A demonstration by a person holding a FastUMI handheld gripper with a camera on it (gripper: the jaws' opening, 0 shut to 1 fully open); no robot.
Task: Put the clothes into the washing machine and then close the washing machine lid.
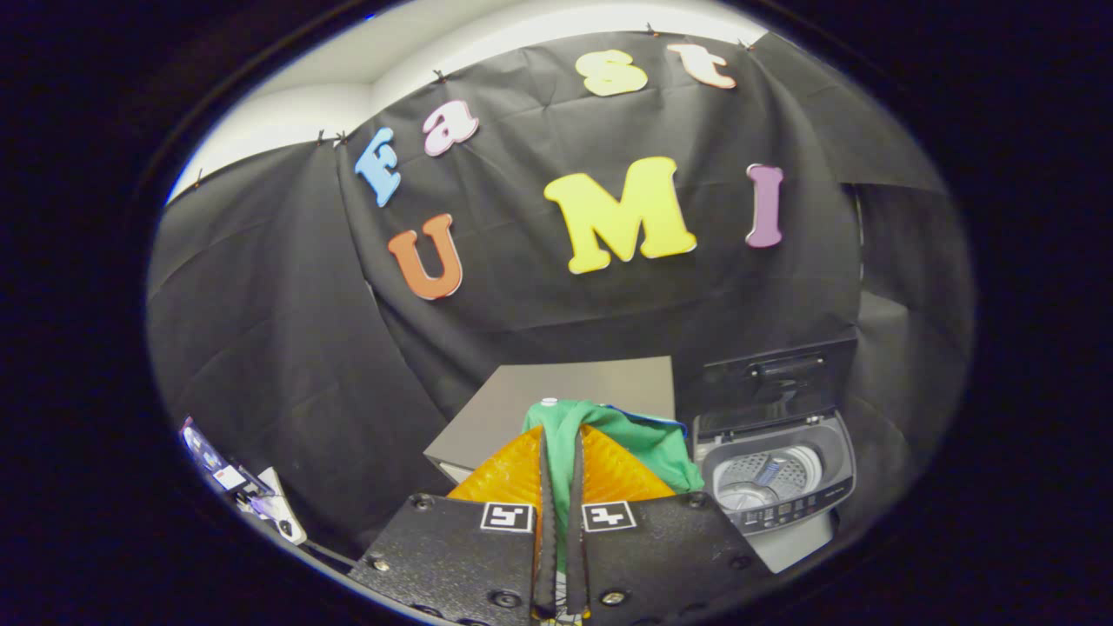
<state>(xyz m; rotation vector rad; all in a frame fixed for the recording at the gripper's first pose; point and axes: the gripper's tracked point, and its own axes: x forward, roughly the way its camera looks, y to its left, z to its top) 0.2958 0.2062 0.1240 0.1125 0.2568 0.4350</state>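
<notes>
Two fingers of our gripper [561,469] pinch a green garment [639,435] above the grey table [556,391]; the small washing machine [778,487] stands alongside, lid [774,382] up.

The gripper [559,487], clamped on green clothes [648,439], has open air ahead; right of the fingers the washing machine [776,474] gapes, lid [765,382] upright behind; a table [565,396] blocks straight ahead.
</notes>
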